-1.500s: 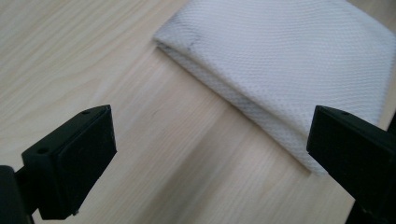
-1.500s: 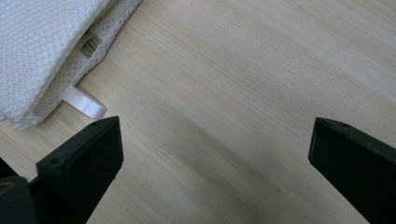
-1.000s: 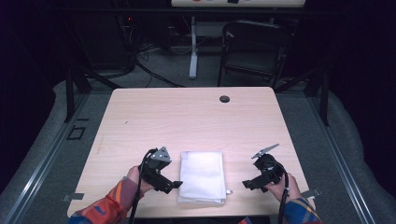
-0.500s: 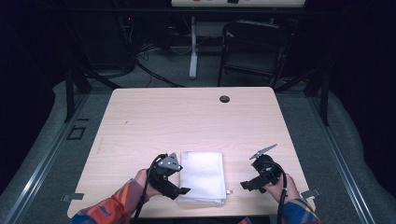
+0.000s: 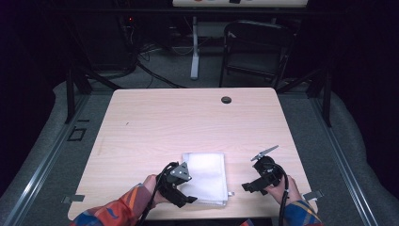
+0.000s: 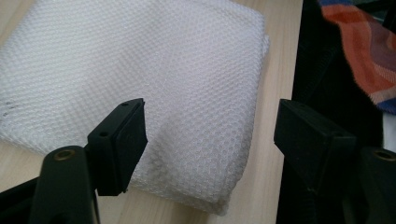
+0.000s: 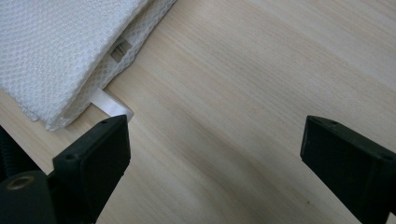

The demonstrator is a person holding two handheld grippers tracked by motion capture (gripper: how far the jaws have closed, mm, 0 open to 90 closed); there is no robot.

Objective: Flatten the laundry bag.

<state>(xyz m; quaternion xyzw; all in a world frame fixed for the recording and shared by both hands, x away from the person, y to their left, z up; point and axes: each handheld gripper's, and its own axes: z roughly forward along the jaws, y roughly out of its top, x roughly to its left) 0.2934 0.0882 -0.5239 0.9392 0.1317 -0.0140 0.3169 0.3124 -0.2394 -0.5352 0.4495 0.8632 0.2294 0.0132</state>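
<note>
Folded white mesh cloth lies flat near table's front edge. Left gripper at cloth's near-left corner, jaws just been closing, straddling the corner, pads not yet pinching. Right gripper just beside cloth's right edge, jaws spread over bare wood, small white tag nearby.

1. A folded mesh cloth is laid on the table, near its front edge.
2. The left gripper is placed at the cloth's front left corner.
3. The right gripper is positioned right of the cloth, apart from it.
4. A small round cap is set in the table near its far edge.
</note>
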